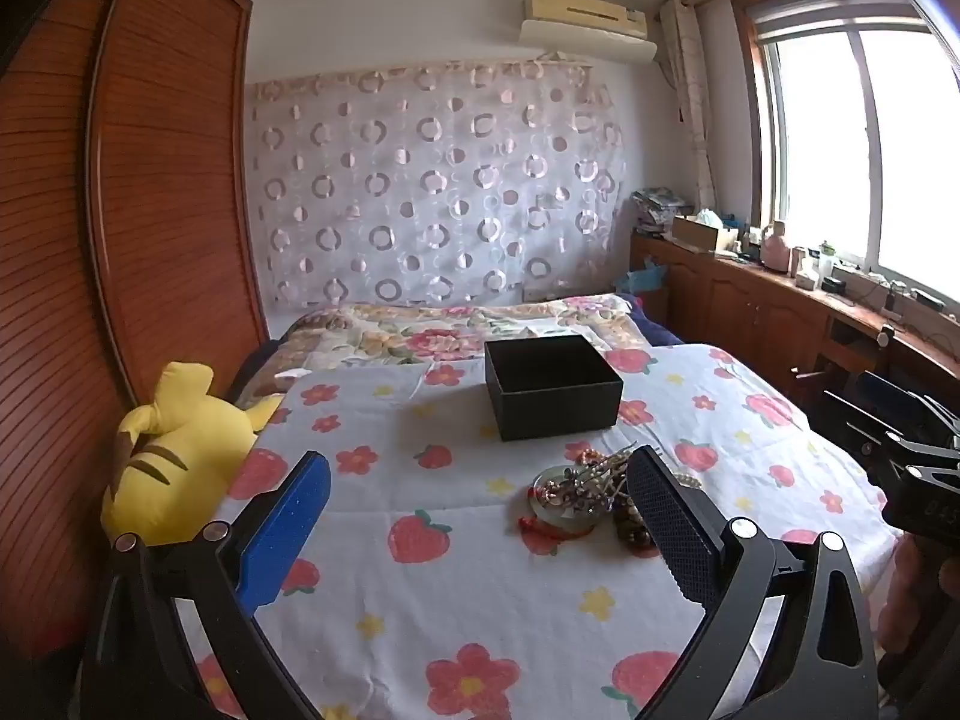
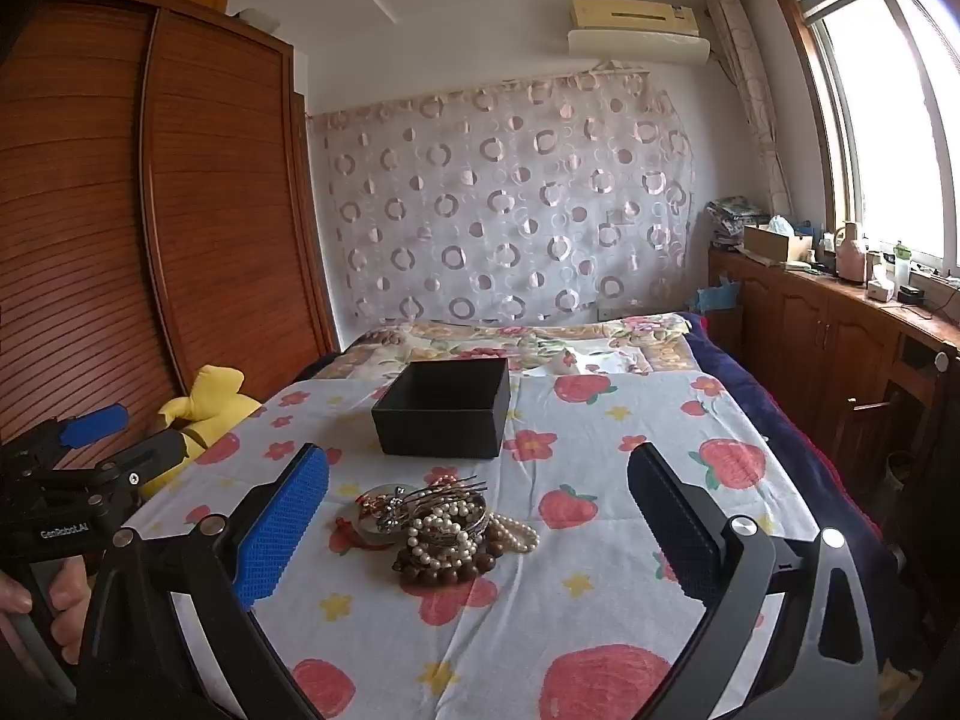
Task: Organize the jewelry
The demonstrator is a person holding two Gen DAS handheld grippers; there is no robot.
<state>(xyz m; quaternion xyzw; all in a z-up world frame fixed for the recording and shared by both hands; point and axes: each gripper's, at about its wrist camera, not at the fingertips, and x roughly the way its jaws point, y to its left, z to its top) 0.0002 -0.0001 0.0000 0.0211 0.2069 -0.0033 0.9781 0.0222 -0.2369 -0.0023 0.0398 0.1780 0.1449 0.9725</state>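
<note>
Black box (image 2: 443, 411) sits open-topped on strawberry-print bedspread (image 2: 630, 480); jewelry pile (image 2: 441, 531) (pearl strands, dark wooden beads, metal hairpiece, small round mirror) lies just in front of box, nearer the cameras; left gripper (image 1: 480, 534) jaws wide, nothing btwn; right gripper (image 2: 480, 528) jaws wide, empty, pile btwn its fingers but untouched; yellow plush toy (image 1: 171, 456) well left of box, by wardrobe (image 1: 168, 180).

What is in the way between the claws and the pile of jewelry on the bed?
Nothing visible. Both claws, the left claw and the right claw, are open, and only bare bedsheet lies between them and the jewelry pile. The open black box sits just behind the pile, with nothing between them either.
</note>
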